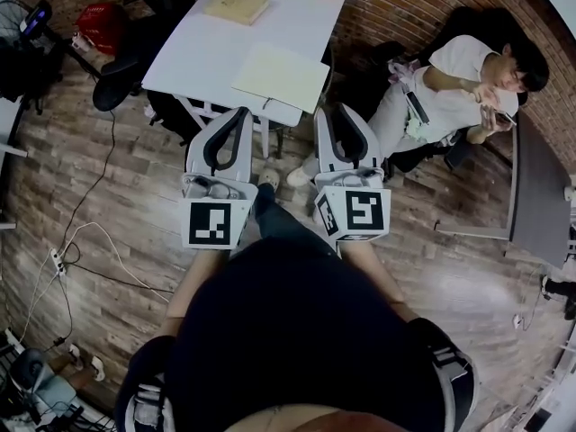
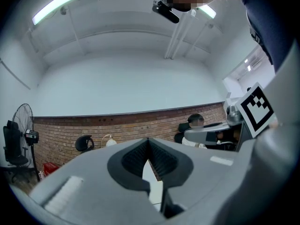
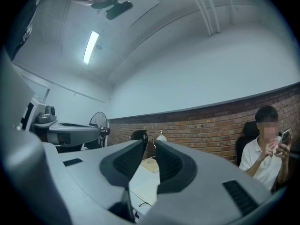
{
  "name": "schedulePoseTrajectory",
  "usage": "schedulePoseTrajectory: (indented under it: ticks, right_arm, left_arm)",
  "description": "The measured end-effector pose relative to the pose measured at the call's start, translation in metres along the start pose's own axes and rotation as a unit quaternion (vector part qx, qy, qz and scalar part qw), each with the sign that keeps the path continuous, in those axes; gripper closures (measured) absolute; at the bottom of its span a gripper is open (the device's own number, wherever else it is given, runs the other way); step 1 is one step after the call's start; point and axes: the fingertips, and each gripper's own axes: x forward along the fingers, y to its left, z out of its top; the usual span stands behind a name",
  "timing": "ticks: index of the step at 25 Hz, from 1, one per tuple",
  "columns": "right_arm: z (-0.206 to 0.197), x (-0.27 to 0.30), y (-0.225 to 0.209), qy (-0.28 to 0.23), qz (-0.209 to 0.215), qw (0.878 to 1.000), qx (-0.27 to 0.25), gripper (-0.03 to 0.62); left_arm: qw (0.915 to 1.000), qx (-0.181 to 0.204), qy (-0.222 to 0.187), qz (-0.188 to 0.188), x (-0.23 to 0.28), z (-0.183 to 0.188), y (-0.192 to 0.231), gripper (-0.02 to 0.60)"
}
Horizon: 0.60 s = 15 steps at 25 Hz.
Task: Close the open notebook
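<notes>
Brick walls and a wood floor are noted around a white table (image 1: 207, 52). The open notebook (image 1: 281, 76) is judged to lie flat at its near right corner, untouched. The left gripper (image 1: 241, 112) is held pressed together, the right gripper (image 1: 331, 109) narrowly parted, both empty and well short. Closing is wholly outstanding

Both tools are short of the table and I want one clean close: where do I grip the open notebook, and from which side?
Probably the right-hand outer edge of the open notebook, with the right tool coming in from the right. It lies flat on the white table, and that edge runs by the table's rim, giving a jaw room underneath.
</notes>
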Motion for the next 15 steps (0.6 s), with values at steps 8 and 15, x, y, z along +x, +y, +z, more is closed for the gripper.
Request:
schedulePoseTrajectory:
  ticks: [8,15]
  right_arm:
    - [-0.006,0.075,-0.03,0.0,-0.026,1.0,-0.013,0.516]
    - [-0.015,0.147,-0.062,0.004,-0.052,0.999,-0.011,0.516]
  left_arm:
    - [0.9996,0.002,0.0,-0.027,0.081,-0.013,0.038,0.575]
    - [0.9984,0.006,-0.009,-0.056,0.157,-0.019,0.073,0.575]
